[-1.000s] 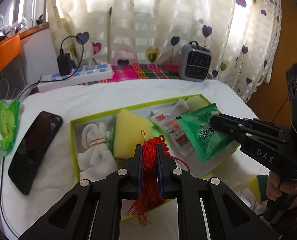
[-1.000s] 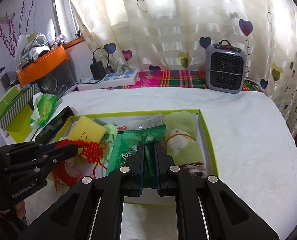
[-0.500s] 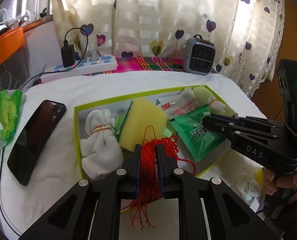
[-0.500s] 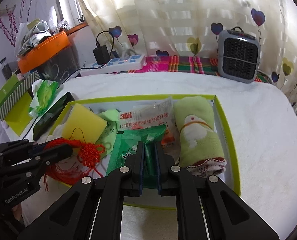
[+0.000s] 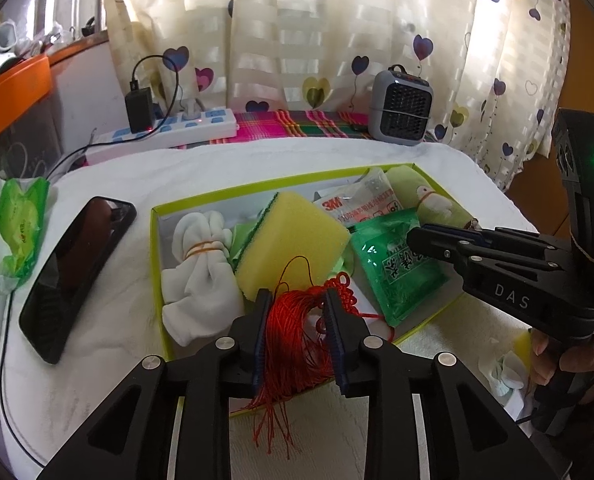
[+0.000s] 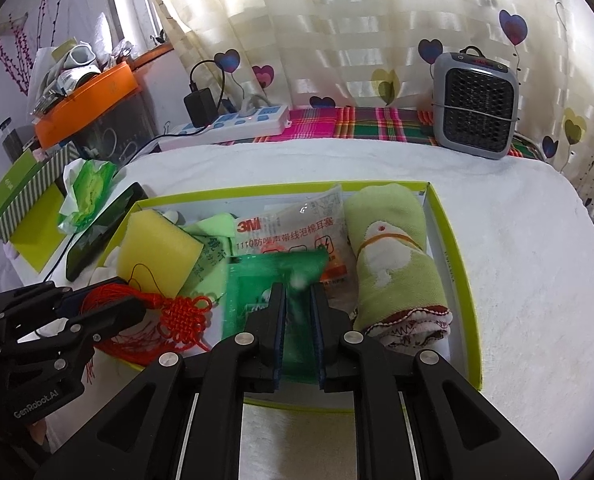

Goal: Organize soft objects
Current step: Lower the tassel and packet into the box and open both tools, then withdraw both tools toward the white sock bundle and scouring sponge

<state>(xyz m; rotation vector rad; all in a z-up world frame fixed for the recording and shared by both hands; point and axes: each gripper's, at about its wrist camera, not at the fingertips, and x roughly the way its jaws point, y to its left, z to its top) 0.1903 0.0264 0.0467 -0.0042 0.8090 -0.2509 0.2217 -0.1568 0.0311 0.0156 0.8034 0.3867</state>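
Released into the box [image 5: 155,264], by the look of it: red tassel [image 5: 293,344], draped over the near rim at 6 o'clock of the sponge [image 5: 293,236], strands loose between left claw [image 5: 297,300] jaws just opened to a moderate gap, no longer pinched as a second ago. Same with the green packet [image 6: 257,280], at 9 o'clock of the rolled towel [image 6: 393,248]: right claw [image 6: 299,292] jaws just eased a crack apart, packet between them, seemingly unpressed and blurred. Probably means two more soft things delivered; calls for backing both claws out without dragging anything along.
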